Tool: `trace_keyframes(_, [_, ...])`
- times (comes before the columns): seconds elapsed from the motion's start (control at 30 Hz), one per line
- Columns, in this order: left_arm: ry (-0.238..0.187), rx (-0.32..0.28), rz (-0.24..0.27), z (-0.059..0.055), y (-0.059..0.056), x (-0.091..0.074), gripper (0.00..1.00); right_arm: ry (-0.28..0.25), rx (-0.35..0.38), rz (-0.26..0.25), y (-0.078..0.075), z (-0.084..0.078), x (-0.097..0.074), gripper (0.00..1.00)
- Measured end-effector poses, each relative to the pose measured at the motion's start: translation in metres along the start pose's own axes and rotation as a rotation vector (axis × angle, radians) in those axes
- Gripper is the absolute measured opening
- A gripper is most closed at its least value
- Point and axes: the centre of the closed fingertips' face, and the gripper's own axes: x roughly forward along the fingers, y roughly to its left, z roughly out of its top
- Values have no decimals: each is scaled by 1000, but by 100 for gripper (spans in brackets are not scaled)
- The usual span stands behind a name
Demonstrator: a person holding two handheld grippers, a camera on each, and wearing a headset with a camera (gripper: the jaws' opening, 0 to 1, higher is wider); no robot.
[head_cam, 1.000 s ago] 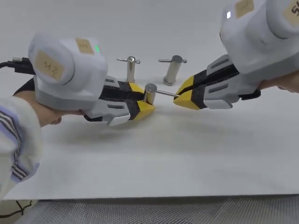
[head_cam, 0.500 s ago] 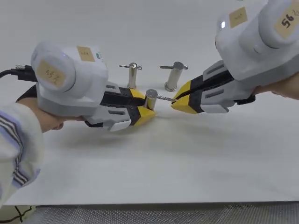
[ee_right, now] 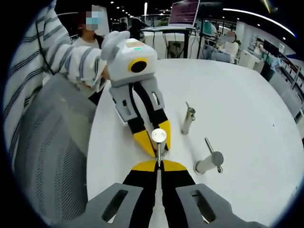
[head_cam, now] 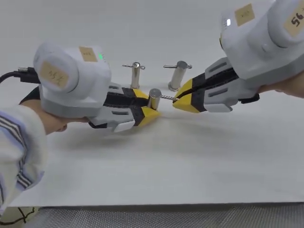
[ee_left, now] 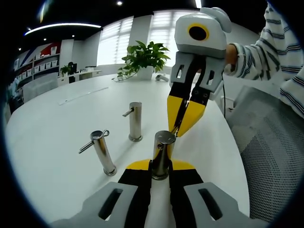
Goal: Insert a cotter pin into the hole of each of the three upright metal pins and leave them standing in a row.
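White table (head_cam: 190,166), cotter pins (head_cam: 172,67) through two upright metal pins (head_cam: 177,77)

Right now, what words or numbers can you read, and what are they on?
"56": sticker on the right gripper, cut by the frame edge, so not certain.
Second sticker there: too blurred.
On the left gripper: side sticker and top sticker, marks too blurred to read.

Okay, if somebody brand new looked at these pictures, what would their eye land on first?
The two bulky white grippers meeting nose to nose: the left gripper clamps an upright metal pin, while the right gripper holds a thin cotter pin with its tip at that pin's top. Just behind them stand a slim pin and a thick pin, each with a cotter pin already through it.
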Motion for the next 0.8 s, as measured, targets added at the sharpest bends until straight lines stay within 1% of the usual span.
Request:
trace_keyframes(0.13, [-3,-5,-1,0,-1,2,12,-12,1,0,0,7,5,3])
trace_keyframes(0.2, [-5,-6,-1,1,-1,2,12,-13,18,-2,-2,9,7,3])
trace_keyframes(0.27, [-7,-11,0,1,-1,2,12,-18,46,6,-3,10,8,4])
trace_keyframes(0.37, [-10,-16,0,0,-1,2,12,-21,44,8,0,8,7,5])
trace_keyframes(0.4, [-11,-17,0,0,-1,2,12,-25,4,10,-1,8,7,9])
trace_keyframes(0.43, [-13,-20,0,0,-1,2,12,-44,-26,-1,-2,10,6,13])
trace_keyframes(0.47, [-13,-21,0,0,0,2,12,-45,-12,-6,-2,9,5,17])
trace_keyframes(0.5, [-13,-20,0,0,0,3,12,-43,1,3,-2,7,3,17])
trace_keyframes(0.57, [-14,-21,-1,0,0,3,12,-47,11,-1,0,4,0,16])
trace_keyframes(0.67, [-14,-26,-1,1,-1,3,12,-36,20,-11,-3,-2,-4,15])
trace_keyframes(0.73, [-14,-28,-1,1,-1,3,12,-41,31,-6,-2,-3,-6,13])
trace_keyframes(0.8, [-14,-27,-1,1,-1,3,12,-60,40,-7,-2,-1,-8,10])
